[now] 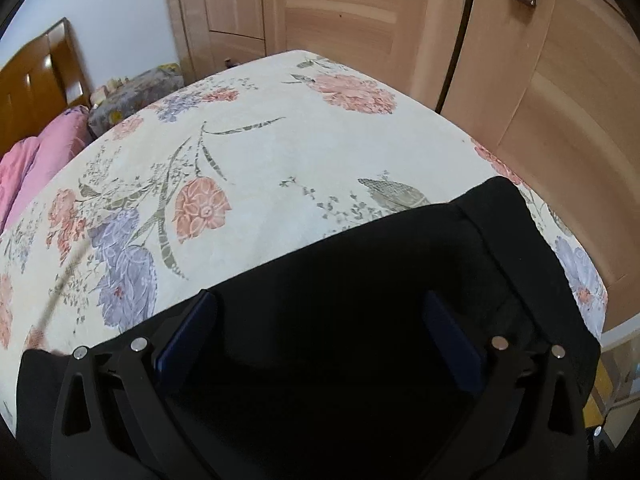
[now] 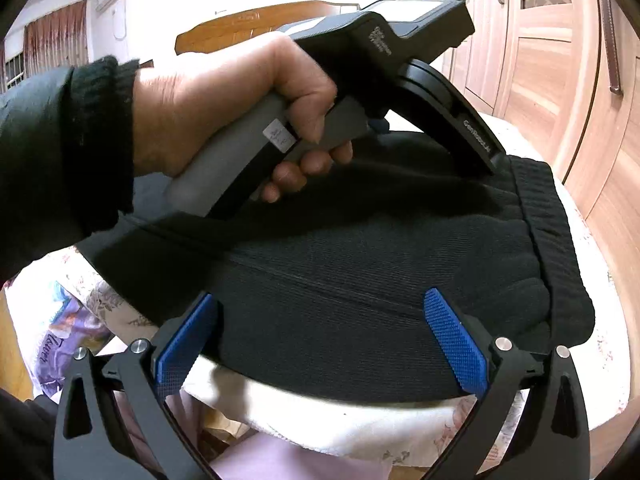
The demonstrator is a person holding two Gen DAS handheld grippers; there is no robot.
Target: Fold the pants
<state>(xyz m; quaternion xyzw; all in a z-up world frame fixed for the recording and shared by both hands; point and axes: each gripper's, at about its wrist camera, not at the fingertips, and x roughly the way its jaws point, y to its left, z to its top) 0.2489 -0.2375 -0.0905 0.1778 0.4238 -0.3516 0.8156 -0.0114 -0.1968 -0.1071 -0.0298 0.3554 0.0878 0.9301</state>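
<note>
Black knit pants [image 1: 400,272] lie on the floral bed sheet [image 1: 280,152], with the ribbed waistband [image 2: 548,216] toward the wardrobe side. My left gripper [image 1: 320,312] is open, its blue pads [image 1: 192,332] spread wide just above the dark fabric. My right gripper [image 2: 320,312] is open too, its blue pads [image 2: 456,344] straddling the near edge of the pants [image 2: 340,280]. In the right wrist view a hand holds the left gripper's body [image 2: 400,60] over the far side of the pants.
Wooden wardrobe doors [image 1: 540,80] stand close along the bed's right side. A pink quilt [image 1: 36,160] and a wooden headboard [image 1: 36,80] lie at the left. A patterned bundle [image 1: 132,96] sits beyond the sheet. White and pink cloth [image 2: 320,428] lies under my right gripper.
</note>
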